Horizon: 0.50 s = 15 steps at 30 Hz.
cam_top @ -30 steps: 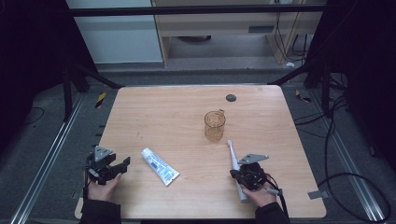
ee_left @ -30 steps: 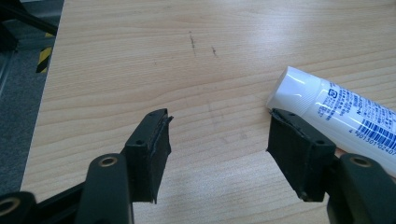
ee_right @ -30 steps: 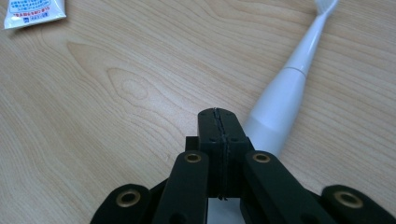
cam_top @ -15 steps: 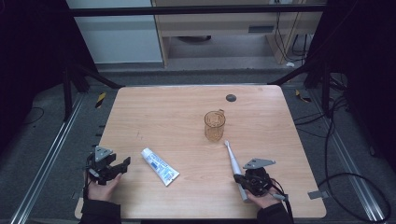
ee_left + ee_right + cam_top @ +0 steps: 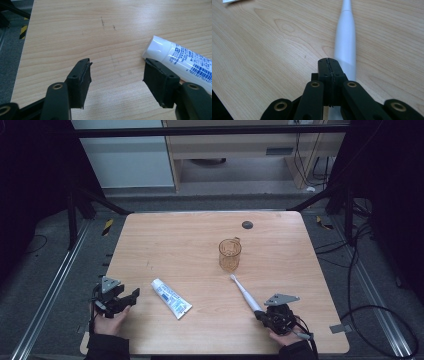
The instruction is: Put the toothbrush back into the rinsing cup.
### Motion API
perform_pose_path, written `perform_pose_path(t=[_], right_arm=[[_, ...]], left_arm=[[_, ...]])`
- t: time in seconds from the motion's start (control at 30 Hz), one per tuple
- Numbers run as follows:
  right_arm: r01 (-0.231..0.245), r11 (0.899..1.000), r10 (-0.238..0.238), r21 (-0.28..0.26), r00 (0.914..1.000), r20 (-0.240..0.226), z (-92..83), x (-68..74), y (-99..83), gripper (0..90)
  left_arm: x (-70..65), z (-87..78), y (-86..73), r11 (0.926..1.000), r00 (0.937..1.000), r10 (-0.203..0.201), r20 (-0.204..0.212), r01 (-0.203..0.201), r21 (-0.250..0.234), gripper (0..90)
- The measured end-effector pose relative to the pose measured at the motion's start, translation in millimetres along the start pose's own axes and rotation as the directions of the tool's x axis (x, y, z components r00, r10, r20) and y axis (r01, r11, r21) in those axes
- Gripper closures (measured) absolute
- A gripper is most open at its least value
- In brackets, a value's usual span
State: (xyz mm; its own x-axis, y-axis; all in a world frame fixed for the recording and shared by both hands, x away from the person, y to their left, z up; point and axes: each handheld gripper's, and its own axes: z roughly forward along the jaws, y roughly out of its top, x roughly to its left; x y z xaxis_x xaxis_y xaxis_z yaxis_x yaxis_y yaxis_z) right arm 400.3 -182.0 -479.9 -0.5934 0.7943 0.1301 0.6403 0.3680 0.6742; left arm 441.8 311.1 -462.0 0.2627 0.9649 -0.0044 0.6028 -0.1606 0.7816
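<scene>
Two neighbours beside toothbrush (image 5: 245, 293): cup (image 5: 230, 255), perhaps amber; toothpaste tube (image 5: 171, 298)

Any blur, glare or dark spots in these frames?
High view: table evenly lit, surroundings near black, amber cup soft. Left gripper view: sharp; toothpaste tube label readable, cap bright. Right gripper view: toothbrush slightly blurred, wood grain crisp.

A long white plastic toothbrush (image 5: 244, 292) lies flat on the wooden table in the lower right of the high view, slanted with its small bristled head up and to the left and its thick handle down and to the right. A white toothpaste tube (image 5: 171, 298) with blue print lies flat at lower centre-left, its white cap toward the upper left.
</scene>
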Motion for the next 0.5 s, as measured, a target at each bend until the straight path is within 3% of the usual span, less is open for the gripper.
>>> perform_pose_path(t=[0.27, 0.5], right_arm=[[-0.004, 1.0, 0.004, -0.027, 1.0, 0.0, -6.2, -2.8, 2.6, 89.1], [-0.004, 0.999, 0.006, -0.053, 0.9994, 0.034, -14.9, -8.8, 10.2, 83.4]], left_arm=[[-0.1, 0.4, 0.1, 1.0, 1.0, 0.002, 0.005, -0.002, 0.003, 37.4], [0.2, 0.8, 0.5, 1.0, 0.9999, 0.005, 0.012, -0.005, 0.002, 36.4]])
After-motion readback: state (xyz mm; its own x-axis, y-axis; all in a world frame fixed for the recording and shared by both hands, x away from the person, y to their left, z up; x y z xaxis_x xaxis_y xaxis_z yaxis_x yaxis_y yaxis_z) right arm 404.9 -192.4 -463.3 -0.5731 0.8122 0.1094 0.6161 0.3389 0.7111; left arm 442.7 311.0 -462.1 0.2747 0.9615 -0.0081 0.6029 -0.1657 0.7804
